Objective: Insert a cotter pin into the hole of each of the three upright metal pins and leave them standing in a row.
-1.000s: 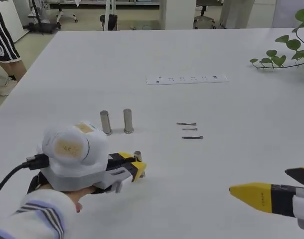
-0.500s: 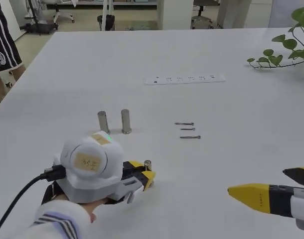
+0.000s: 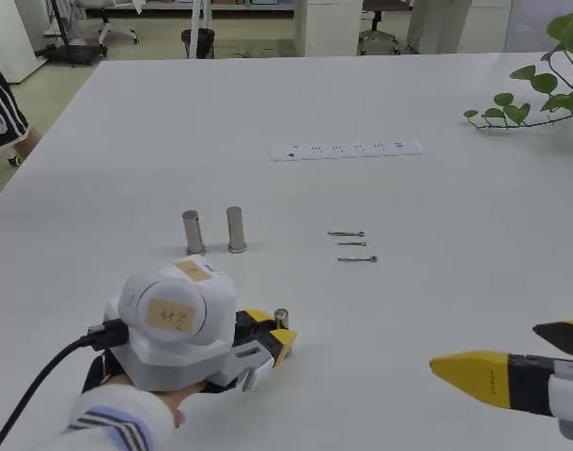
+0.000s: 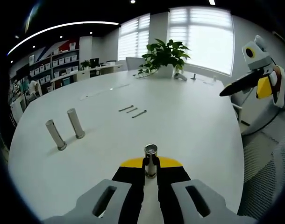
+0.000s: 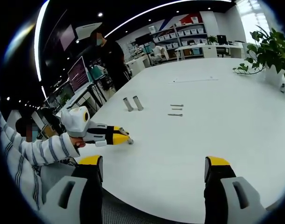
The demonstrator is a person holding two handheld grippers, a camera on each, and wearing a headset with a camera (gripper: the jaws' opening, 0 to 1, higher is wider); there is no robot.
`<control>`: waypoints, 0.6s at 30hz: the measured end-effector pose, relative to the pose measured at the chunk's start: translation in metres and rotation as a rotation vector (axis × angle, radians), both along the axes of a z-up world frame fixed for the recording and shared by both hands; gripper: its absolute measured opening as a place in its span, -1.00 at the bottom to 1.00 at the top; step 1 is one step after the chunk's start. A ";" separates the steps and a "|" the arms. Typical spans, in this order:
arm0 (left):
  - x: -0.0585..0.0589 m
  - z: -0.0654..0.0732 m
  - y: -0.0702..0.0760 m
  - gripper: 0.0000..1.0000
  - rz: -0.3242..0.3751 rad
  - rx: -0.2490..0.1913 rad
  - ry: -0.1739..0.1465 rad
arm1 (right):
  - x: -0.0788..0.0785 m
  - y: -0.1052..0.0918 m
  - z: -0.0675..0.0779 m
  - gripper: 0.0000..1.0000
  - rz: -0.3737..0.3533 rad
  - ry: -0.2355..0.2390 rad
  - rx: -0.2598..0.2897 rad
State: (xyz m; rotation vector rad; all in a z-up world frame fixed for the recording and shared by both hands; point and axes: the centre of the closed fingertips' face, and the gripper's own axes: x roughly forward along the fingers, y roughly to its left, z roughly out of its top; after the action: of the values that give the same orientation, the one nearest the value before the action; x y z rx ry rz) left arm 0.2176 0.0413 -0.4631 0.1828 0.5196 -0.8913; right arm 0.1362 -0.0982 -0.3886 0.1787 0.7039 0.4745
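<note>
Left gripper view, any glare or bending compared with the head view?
Left gripper view: fisheye curves the table, the windows blow out white, the held metal pin is sharp. Head view: straight lines, soft even light, faint shadows by the standing pins.

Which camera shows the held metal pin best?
The left gripper view: the metal pin stands close, upright between the left gripper's jaws. In the head view its top peeks past the jaws; in the right gripper view it is tiny.
</note>
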 end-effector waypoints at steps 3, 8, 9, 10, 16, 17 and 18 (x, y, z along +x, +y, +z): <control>0.000 0.000 0.000 -0.90 -0.003 0.005 -0.009 | 0.000 -0.003 0.000 0.77 -0.016 0.001 0.000; 0.000 0.000 -0.001 -0.90 -0.009 0.016 -0.020 | -0.001 -0.004 0.000 0.77 -0.016 0.001 0.000; 0.000 0.000 -0.001 -0.90 -0.009 0.017 -0.021 | -0.001 -0.004 0.000 0.77 -0.016 0.001 0.000; 0.000 0.000 -0.001 -0.90 -0.009 0.017 -0.019 | -0.001 -0.004 0.000 0.77 -0.015 0.001 0.001; -0.003 0.000 0.000 -0.86 -0.017 0.026 0.002 | 0.000 -0.002 0.001 0.77 -0.008 -0.002 0.003; -0.004 -0.001 0.001 -0.83 -0.016 0.029 0.011 | 0.000 -0.002 0.001 0.77 -0.007 -0.002 0.003; -0.004 -0.002 0.003 -0.79 -0.011 0.035 0.023 | 0.000 -0.002 0.001 0.77 -0.006 -0.003 0.004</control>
State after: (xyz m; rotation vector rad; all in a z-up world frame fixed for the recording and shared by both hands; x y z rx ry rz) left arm 0.2133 0.0440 -0.4653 0.2077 0.5562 -0.8959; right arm 0.1361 -0.1001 -0.3874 0.1840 0.6991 0.4705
